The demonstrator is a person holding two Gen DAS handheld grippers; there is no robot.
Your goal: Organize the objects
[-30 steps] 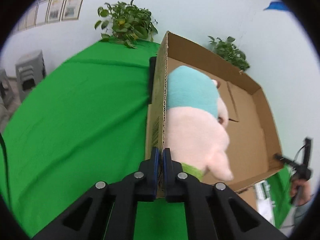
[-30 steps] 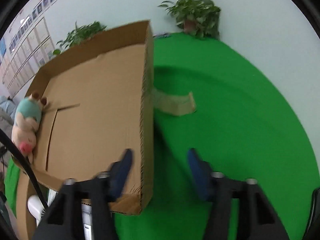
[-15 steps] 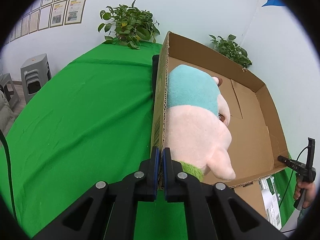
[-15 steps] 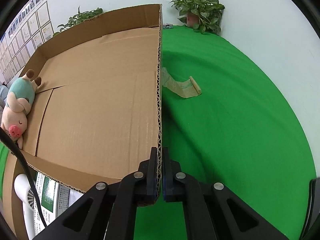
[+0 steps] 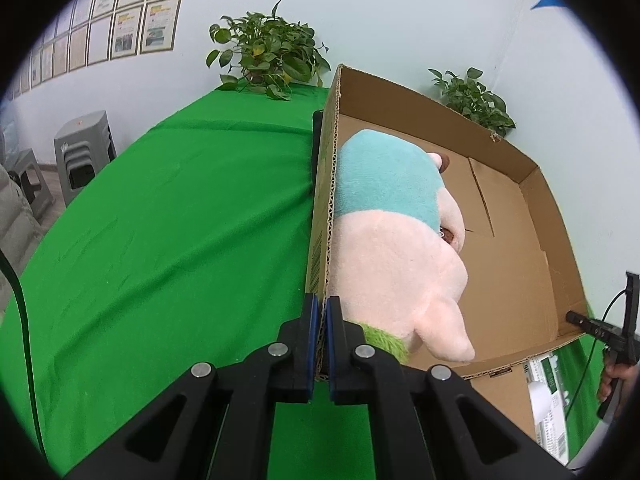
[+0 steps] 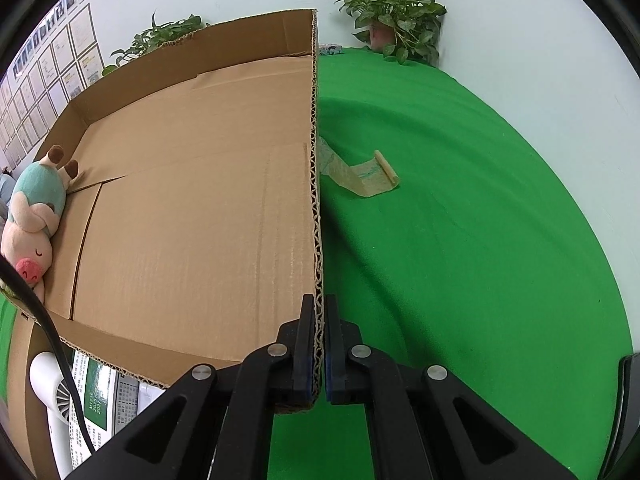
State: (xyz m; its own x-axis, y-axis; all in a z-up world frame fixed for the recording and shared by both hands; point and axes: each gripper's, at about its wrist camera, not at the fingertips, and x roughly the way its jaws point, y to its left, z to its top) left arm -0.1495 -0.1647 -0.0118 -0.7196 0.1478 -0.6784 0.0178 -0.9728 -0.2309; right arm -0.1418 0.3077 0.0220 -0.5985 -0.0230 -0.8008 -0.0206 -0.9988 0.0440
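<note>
A green felt-covered desk [image 6: 460, 240] is carrying a shallow corrugated cardboard box [image 6: 192, 208]. A soft plush pig [image 5: 392, 236] is lying inside along the box's left wall, snout toward the camera. Each claw, left [image 5: 319, 344] and right [image 6: 319, 344], is pinching a box wall. A curled tape strip [image 6: 360, 174] is lying just outside the right wall.

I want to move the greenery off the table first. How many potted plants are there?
2. One plant stands at the table's far edge on the box's left-gripper side; the other plant stands in the far corner on its right-gripper side. The box may hide more.
</note>
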